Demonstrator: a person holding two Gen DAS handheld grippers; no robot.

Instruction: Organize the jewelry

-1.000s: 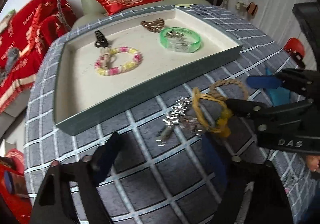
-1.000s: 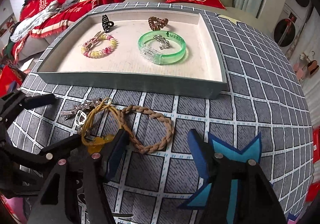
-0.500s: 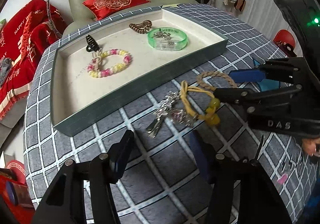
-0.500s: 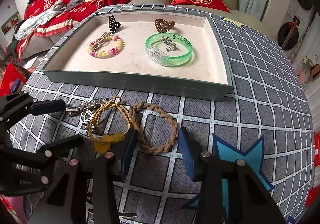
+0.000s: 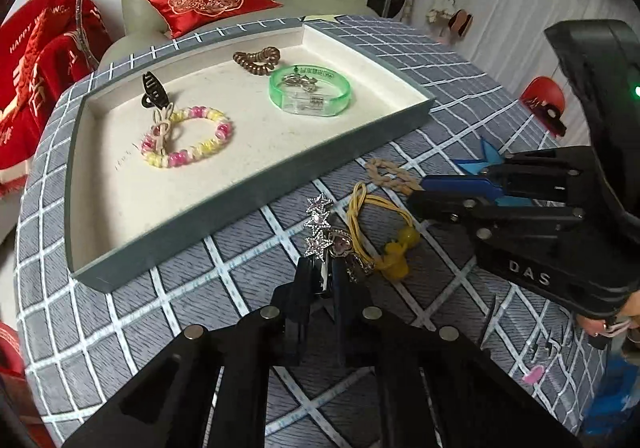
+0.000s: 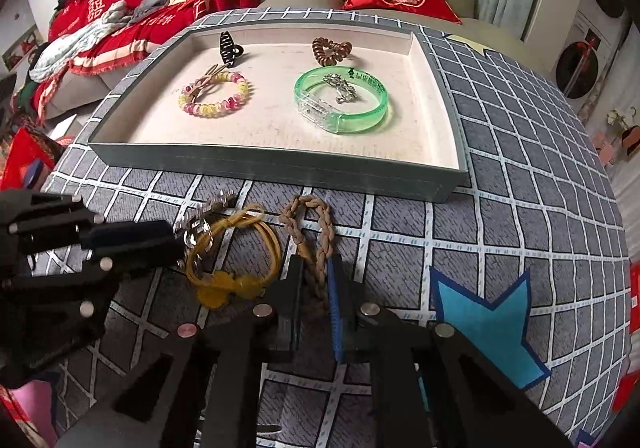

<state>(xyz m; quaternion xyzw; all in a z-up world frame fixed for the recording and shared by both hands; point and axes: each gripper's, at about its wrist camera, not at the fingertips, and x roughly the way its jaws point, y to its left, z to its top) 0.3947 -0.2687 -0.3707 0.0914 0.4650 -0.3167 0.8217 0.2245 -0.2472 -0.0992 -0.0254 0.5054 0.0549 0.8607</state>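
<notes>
Tray [image 6: 256, 162] with green bangle [image 6: 341, 99], beaded bracelet [image 6: 216, 95]

Left gripper [image 5: 322, 278] jaws just closed, pinching silver star-studded hair clip [image 5: 319, 222] on grey checked tablecloth [image 5: 192, 288], beside yellow elastic hair tie [image 5: 376, 220].

Bench [image 6: 520, 208] covered in grey cloth with a white grid. A shallow grey-green tray [image 6: 276, 164] with a cream inside sits on the far half. Directly on the cloth in front of the tray, close together: a silver star hair clip [image 5: 318, 226], a yellow cord hair tie [image 6: 236, 248] with yellow beads, overlapping the clip, and a brown braided bracelet [image 6: 316, 232] just beside it. A blue star-shaped sticker [image 6: 488, 320] lies flat near the front right.
</notes>
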